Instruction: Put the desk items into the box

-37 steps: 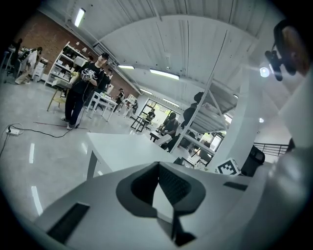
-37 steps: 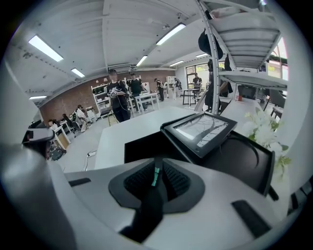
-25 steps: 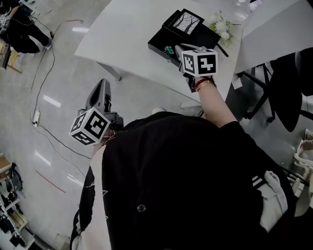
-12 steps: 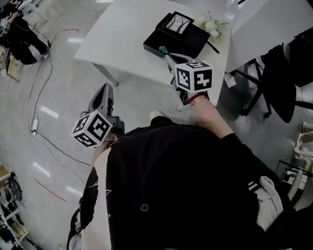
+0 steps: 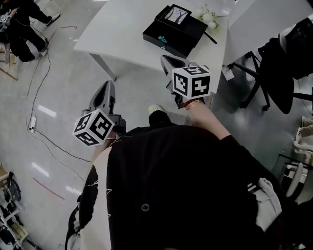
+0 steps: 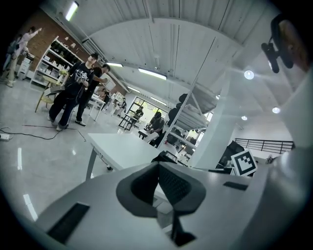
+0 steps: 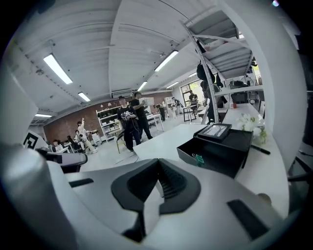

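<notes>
The black box (image 5: 182,32) sits on the white surface (image 5: 122,29), toward 1 o'clock in the head view and close to the surface's near edge. A small teal item (image 5: 162,40) shows at the box's 7 o'clock corner. A flat black piece (image 5: 175,14) with a pale patterned face lies at its 12 o'clock end. Just beside the box at 2 o'clock lie white flowers (image 5: 208,17), and a dark pen (image 5: 211,37) lies along its 3 o'clock side.

The right gripper (image 5: 166,59) hangs at the box's 6 o'clock, by the surface's edge and apart from the box. Its jaws are clenched together with nothing between them. The left gripper (image 5: 108,85) is well apart at the box's 8 o'clock, over the floor (image 5: 49,112), with its jaws likewise pressed together and empty. An office chair (image 5: 274,68) stands at 3 o'clock of the surface.
</notes>
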Action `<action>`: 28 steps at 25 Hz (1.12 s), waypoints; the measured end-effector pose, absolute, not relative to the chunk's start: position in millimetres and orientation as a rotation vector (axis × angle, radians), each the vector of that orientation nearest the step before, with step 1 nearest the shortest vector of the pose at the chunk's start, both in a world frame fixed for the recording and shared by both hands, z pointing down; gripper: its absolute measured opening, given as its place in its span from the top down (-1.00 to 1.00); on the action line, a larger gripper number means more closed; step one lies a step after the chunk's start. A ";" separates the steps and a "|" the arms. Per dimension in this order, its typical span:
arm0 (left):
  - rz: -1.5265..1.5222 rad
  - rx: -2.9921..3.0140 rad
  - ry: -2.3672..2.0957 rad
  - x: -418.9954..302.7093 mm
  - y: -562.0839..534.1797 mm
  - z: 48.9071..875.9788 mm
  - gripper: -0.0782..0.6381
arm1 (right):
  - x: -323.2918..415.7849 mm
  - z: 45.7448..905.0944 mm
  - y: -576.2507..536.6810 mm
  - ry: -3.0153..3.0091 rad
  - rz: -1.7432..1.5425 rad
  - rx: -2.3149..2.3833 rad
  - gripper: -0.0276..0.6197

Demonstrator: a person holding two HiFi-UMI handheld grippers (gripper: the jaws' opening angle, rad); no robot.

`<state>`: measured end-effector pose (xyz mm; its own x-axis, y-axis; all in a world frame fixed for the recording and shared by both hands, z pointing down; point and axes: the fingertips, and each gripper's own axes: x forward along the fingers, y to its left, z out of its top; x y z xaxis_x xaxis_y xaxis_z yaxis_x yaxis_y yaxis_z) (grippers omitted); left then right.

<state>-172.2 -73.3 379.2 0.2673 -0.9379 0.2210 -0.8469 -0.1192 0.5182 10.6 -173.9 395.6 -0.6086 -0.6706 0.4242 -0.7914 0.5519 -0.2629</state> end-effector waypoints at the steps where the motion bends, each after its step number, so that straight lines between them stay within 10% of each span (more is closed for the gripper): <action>1: -0.215 1.991 -1.604 -172.9 -69.7 380.2 0.75 | 9.7 396.3 -169.2 -2.518 0.631 1.215 0.90; 28: -0.162 2.004 -1.556 -184.0 -67.2 398.4 0.75 | -3.7 423.2 -150.5 -2.462 0.655 1.204 0.90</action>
